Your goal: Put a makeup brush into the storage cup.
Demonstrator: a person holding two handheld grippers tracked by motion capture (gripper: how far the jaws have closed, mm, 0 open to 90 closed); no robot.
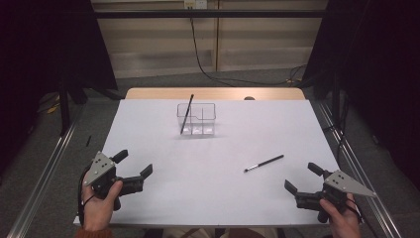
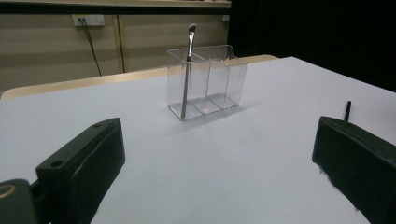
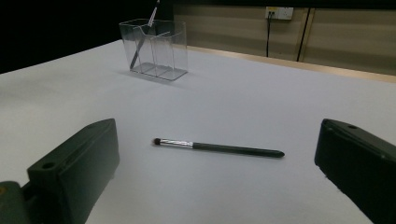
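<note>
Clear plastic organizer (image 1: 197, 120) already holds one brush (image 1: 186, 113); the second brush (image 1: 264, 163) lies flat on the table (image 1: 208, 198), just ahead of the right gripper (image 1: 303, 179). Both grippers, left (image 1: 134, 163) included, gape open and empty. Its thin handle could roll or slip when pinched.

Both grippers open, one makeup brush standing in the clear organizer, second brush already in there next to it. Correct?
Not quite. The second makeup brush is not in the clear organizer; it lies flat on the white table ahead of the right gripper, as the right gripper view shows. The rest holds: the left gripper and the right one are open, and one brush stands in the organizer.
</note>
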